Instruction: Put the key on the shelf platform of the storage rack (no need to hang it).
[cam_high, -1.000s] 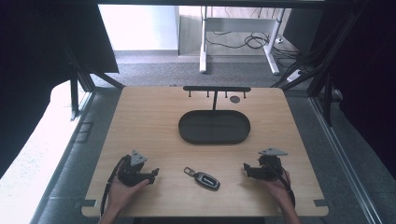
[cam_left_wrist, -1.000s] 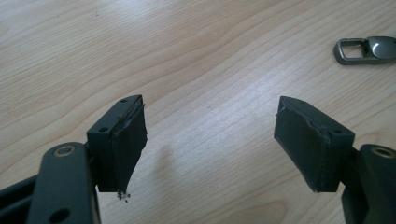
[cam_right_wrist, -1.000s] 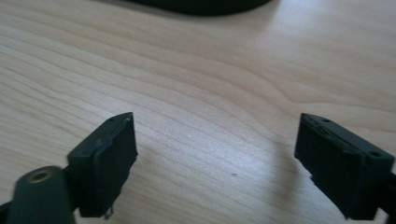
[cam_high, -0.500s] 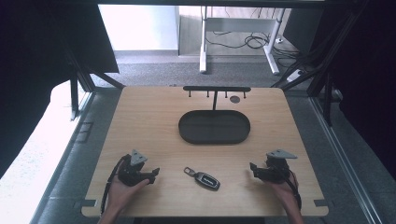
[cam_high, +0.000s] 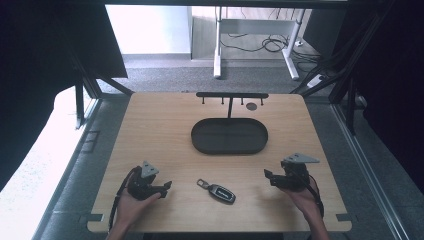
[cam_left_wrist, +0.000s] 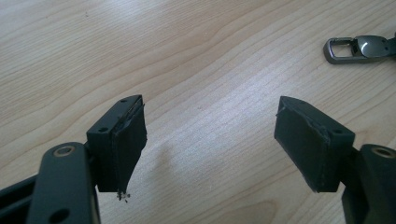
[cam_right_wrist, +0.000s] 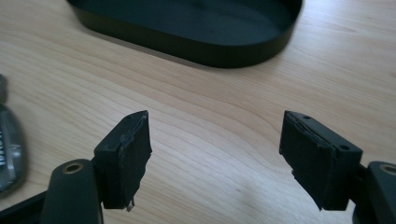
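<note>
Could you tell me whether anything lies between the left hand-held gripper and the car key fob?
Nothing does: in the high view only bare wooden table separates the left hand-held gripper from the car key fob.

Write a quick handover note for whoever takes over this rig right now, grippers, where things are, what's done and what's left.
Left gripper: open, holding nothing, low at the table's near left.
Right gripper: open, holding nothing, near right.
Car key fob: flat on the table between the two grippers, touched by neither.
Black oval tray: mid-table, nothing in it; key rack behind it.
Done: nothing shows as moved.
Left: probably grasp the fob.
</note>
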